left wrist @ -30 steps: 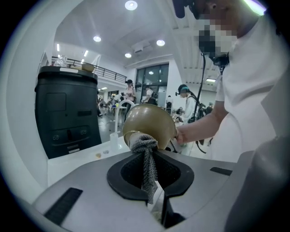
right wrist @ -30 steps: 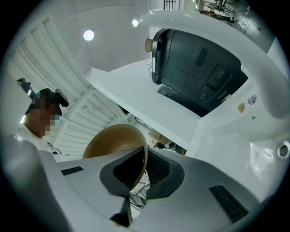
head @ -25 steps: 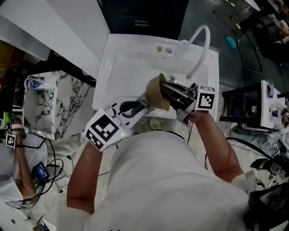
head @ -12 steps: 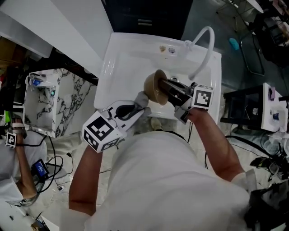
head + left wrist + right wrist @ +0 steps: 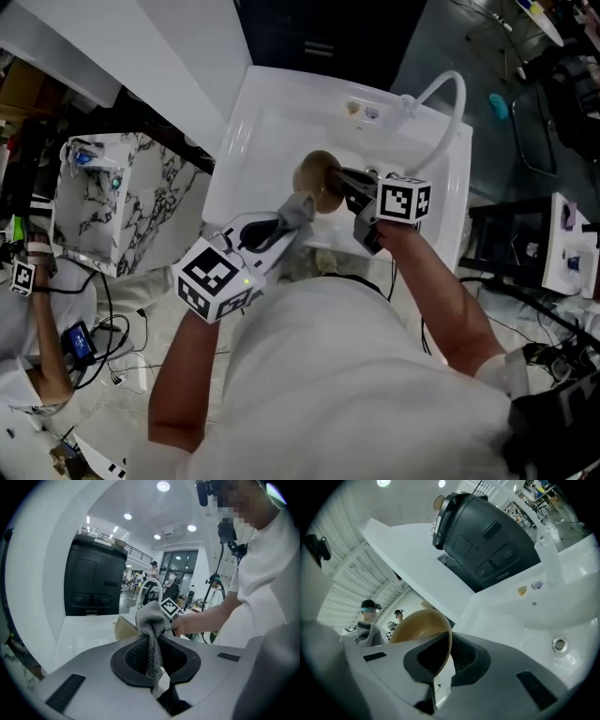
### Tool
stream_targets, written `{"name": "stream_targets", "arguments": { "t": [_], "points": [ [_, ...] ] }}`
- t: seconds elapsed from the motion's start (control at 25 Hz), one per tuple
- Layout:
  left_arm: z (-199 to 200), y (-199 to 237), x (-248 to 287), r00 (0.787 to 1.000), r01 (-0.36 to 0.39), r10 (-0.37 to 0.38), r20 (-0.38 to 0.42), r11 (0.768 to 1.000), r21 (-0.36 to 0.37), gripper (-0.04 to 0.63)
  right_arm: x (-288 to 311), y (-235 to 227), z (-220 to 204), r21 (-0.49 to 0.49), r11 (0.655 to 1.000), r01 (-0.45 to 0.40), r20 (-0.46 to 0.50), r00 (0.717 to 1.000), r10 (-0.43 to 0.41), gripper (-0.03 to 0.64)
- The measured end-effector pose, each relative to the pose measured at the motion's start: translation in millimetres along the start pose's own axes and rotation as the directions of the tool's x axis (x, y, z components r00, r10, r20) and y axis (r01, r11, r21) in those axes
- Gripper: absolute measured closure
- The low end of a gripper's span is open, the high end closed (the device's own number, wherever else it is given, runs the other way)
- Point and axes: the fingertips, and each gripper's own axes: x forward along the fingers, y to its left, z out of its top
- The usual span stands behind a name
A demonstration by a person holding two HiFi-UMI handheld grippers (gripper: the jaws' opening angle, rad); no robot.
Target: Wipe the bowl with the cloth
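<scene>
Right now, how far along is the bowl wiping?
Done: the right gripper is shut on the rim of the bowl and the left gripper on the cloth, above the sink. In hand: the cloth sits beside the bowl; contact is unclear. Left: seemingly the wiping itself.

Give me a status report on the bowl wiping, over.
Left gripper shut on cloth. Right gripper shut on bowl rim, over sink. Cloth at bowl, contact unclear. Nothing in the way.
</scene>
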Motion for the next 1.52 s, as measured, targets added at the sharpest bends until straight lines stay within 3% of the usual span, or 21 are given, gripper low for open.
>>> {"name": "stream_targets", "arguments": {
  "t": [0.28,0.56,0.8,1.24,1.52],
  "points": [
    [-5,13,-7,0.996,-0.086,0.086,0.001,0.995,-0.052,0.560,47,-19,-16,-0.018,0.997,0.073,-0.094,0.993,-0.074,0.597],
    [-12,23,-20,0.987,-0.160,0.162,0.008,0.982,-0.104,0.560,92,-40,-30,-0.087,0.989,0.123,-0.203,0.969,-0.139,0.597],
    [-15,28,-28,0.978,-0.206,0.209,0.004,0.969,-0.137,0.560,118,-65,-29,-0.086,0.977,0.193,-0.248,0.946,-0.209,0.597],
    [-17,34,-26,0.974,-0.225,0.228,-0.004,0.959,-0.174,0.560,146,-125,-9,-0.051,0.949,0.310,-0.254,0.915,-0.313,0.597],
    [-13,42,-23,0.973,-0.228,0.230,-0.012,0.956,-0.182,0.560,156,-152,0,-0.079,0.926,0.370,-0.264,0.888,-0.378,0.597]
  ]
}}
